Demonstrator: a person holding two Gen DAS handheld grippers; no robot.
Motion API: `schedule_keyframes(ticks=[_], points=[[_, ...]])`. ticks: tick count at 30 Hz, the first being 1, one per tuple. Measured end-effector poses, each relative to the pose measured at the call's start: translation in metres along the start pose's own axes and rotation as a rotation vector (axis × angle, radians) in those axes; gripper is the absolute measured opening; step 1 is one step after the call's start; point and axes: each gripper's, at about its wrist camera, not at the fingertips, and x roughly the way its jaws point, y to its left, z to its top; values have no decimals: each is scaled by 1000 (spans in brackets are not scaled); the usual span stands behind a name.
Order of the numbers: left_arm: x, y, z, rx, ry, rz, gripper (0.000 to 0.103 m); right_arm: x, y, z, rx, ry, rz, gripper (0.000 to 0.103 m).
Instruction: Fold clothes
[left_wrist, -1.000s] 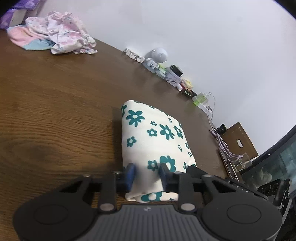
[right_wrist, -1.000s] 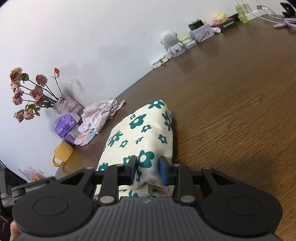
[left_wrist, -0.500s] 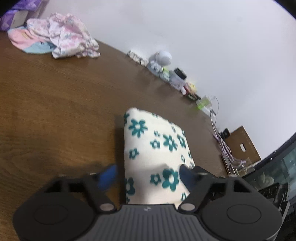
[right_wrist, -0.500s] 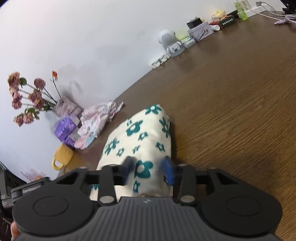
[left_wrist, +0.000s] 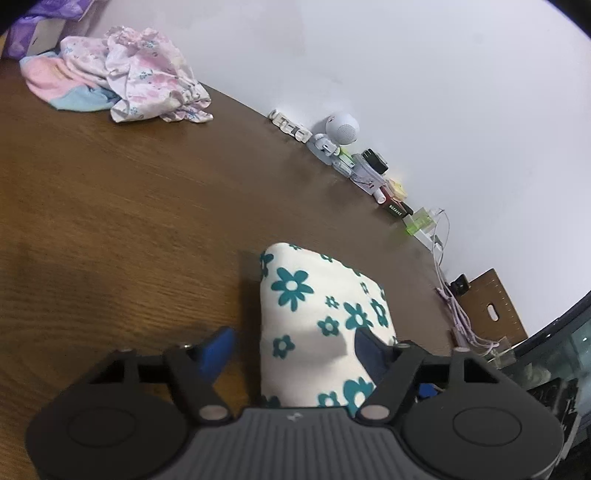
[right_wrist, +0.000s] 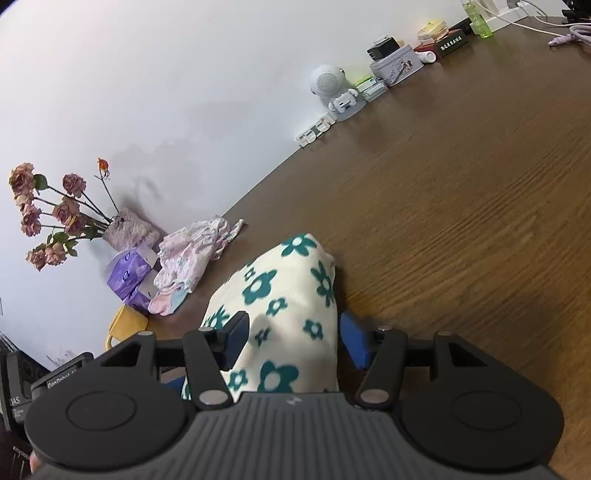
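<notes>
Going left to right: a rumpled pink floral pile (left_wrist: 147, 77) sits unfolded at the far left of the desk (left_wrist: 110, 206), so I'd guess that one's left to do. The flower-print garment (left_wrist: 317, 317) lies mid-desk as a neat folded bundle, looks done. Left claw (left_wrist: 291, 354) is spread wide, straddling its near end, gripping nothing; right claw (right_wrist: 295, 339) same, wide apart. Only container is a yellow mug (right_wrist: 123, 326); can't see inside.

folded cloth (left_wrist: 317, 317) on table (left_wrist: 110, 229), clothes pile (left_wrist: 122, 85) behind by wall
</notes>
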Motion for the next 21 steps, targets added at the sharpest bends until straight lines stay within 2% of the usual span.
schedule_keyframes(ticks=[1, 2, 4, 5, 6, 7, 8, 9, 10, 11, 12, 13, 14, 15, 16, 17, 18, 19, 20, 21], points=[[1, 0, 1, 6, 4, -17, 30, 1, 0, 1, 0, 0, 1, 32], [2, 0, 1, 9, 1, -23, 30, 2, 0, 3, 0, 0, 2, 26], [2, 1, 4, -1, -6, -20, 30, 4, 0, 4, -9, 0, -3, 27], [3, 2, 6, -20, -4, -15, 45, 5, -1, 6, -1, -5, 0, 31], [5, 3, 8, -33, -4, -2, 69, 5, -3, 8, 11, -13, 1, 35], [7, 5, 9, -43, -4, 16, 73, 5, -4, 9, 23, -21, 3, 45], [8, 5, 10, -42, -4, 18, 68, 6, -5, 11, 27, -24, 2, 50], [9, 5, 10, -34, -5, 10, 49, 8, -6, 13, 24, -22, -1, 49], [11, 4, 11, -26, -6, 2, 38, 10, -6, 14, 21, -20, -5, 48], [12, 4, 11, -18, -6, -6, 28, 12, -6, 15, 17, -11, 0, 33], [13, 4, 11, -9, -7, -14, 28, 15, -5, 16, 11, 5, 13, 26], [14, 4, 13, -6, -9, -16, 28, 16, -4, 16, -2, 12, 14, 25], [14, 3, 14, -6, -13, -14, 29, 17, -2, 17, -19, 13, 5, 24], [15, 3, 15, -12, -14, -5, 44, 18, -1, 18, -30, 13, 1, 25], [17, 4, 17, -22, -14, 13, 57, 19, -1, 20, -29, 14, 3, 32], [20, 4, 19, -31, -15, 32, 74, 20, -2, 23, -26, 13, 5, 51], [22, 4, 21, -40, -16, 51, 74, 22, -2, 26, -23, 8, 5, 59], [26, 5, 23, -44, -10, 53, 74, 24, -3, 29, -20, 4, 6, 61], [29, 5, 25, -46, 0, 43, 63, 25, -4, 32, -18, -1, 7, 58], [31, 5, 25, -41, 6, 29, 31, 28, -5, 34, -17, 0, 5, 50]])
